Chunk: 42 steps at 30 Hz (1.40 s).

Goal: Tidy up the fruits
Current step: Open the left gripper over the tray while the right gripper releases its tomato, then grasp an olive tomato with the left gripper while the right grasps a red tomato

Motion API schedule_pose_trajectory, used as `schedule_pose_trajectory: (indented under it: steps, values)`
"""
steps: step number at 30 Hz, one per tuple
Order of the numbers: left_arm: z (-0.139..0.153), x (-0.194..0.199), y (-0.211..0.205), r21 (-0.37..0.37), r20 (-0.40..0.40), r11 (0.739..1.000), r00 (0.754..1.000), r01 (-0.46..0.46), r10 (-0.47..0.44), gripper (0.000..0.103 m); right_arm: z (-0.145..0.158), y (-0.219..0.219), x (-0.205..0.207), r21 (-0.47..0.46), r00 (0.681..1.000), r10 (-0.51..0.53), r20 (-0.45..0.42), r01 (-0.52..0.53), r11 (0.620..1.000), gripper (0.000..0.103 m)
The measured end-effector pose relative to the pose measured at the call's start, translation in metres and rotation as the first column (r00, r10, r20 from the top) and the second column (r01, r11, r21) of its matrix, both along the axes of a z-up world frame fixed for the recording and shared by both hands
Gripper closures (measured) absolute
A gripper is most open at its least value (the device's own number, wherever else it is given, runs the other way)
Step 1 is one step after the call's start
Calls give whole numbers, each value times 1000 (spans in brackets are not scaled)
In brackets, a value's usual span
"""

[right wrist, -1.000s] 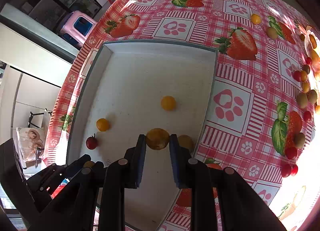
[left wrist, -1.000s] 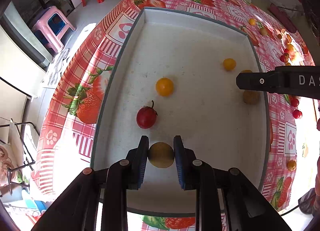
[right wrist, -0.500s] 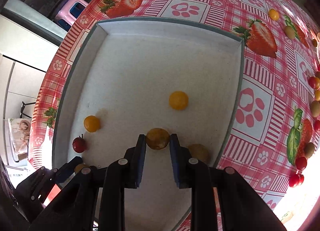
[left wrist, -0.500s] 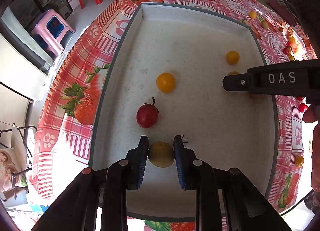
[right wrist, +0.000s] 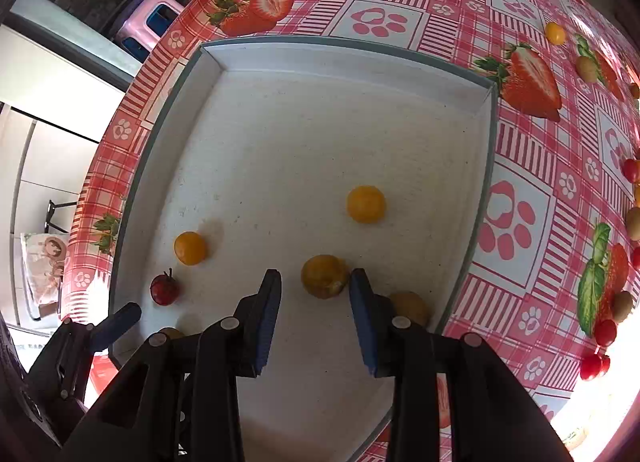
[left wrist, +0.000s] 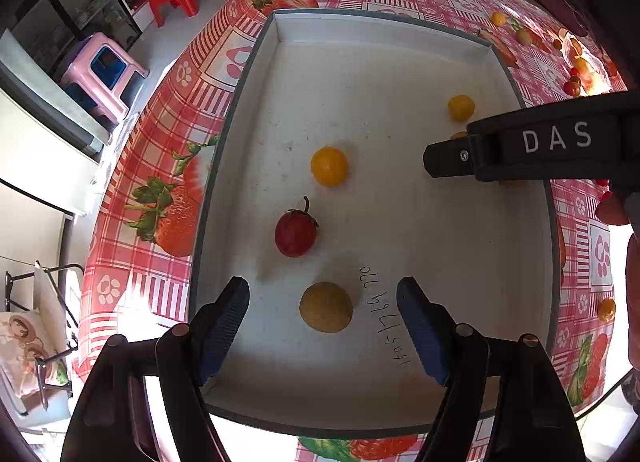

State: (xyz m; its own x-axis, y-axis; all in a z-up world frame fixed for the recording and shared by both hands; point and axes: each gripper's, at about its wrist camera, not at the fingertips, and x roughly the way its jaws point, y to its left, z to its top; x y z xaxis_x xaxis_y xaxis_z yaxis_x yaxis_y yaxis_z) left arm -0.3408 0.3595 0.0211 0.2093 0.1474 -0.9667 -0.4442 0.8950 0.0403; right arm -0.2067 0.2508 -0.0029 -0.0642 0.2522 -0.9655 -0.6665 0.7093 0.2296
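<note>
Strawberry-print cloth covered the bench [right wrist: 400, 17], which carried a shallow white tray [left wrist: 360, 27]. Both grippers hung over the tray with fingers parted and holding nothing. The left gripper [left wrist: 323, 318] straddled a dull yellow fruit [left wrist: 326, 306] lying on the tray floor, clear of both pads. The right gripper [right wrist: 316, 294] straddled an orange-yellow fruit [right wrist: 324, 276], close against its right finger; contact could not be confirmed. Also in the tray were a red fruit with stem [left wrist: 296, 233], two orange fruits [left wrist: 329, 165] [left wrist: 461, 107], and a brownish fruit [right wrist: 410, 306] at four o'clock of the right gripper. Judged progress: six pieces trayed. Loose fruit [right wrist: 556, 33] was scattered on the cloth toward two and three o'clock, so collection appeared incomplete.
</note>
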Motion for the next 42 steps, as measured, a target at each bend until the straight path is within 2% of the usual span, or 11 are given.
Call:
schedule_pose_trajectory:
  steps: [3, 4, 5, 13, 18, 28, 32, 37, 39, 41, 42]
  values:
    - [3, 2, -3, 5, -7, 1000, 1000, 11, -11, 26, 6, 2, -2, 18, 1000, -2, 11, 1, 1000, 37]
    - [3, 3, -4, 7, -8, 1000, 1000, 17, -17, 26, 11, 2, -3, 34, 1000, -5, 17, 4, 999, 26]
    - [4, 5, -5, 8, -9, 1000, 1000, 23, -23, 26, 15, 1, -3, 45, 1000, -11, 23, 10, 999, 23]
    - [17, 23, -22, 20, 5, 996, 996, 85, -85, 26, 49, -31, 11, 95, 991, -116, 66, 109, 990, 23]
    - [31, 42, -37, 33, 28, 992, 992, 123, -124, 26, 57, -83, 26, 59, 966, -233, 111, 228, 972, 23]
    - [59, 105, -85, 1, 92, 965, 961, 263, -262, 26, 44, -217, 39, -72, 875, -453, 171, 470, 880, 23]
    - [59, 141, -113, -29, 99, 950, 946, 311, -307, 26, 33, -245, 38, -108, 863, -474, 175, 495, 862, 23]
    - [42, 181, -148, -26, 97, 922, 919, 387, -383, 26, 23, -255, 38, -112, 866, -468, 177, 490, 864, 24]
    - [33, 193, -157, -22, 94, 908, 905, 419, -415, 26, 21, -257, 38, -98, 869, -461, 183, 482, 871, 28]
    - [23, 205, -165, -25, 100, 894, 891, 447, -443, 26, 20, -259, 38, -83, 873, -453, 180, 472, 878, 42]
    - [19, 210, -169, -24, 99, 888, 885, 460, -456, 26, 19, -259, 39, -76, 875, -451, 174, 469, 880, 44]
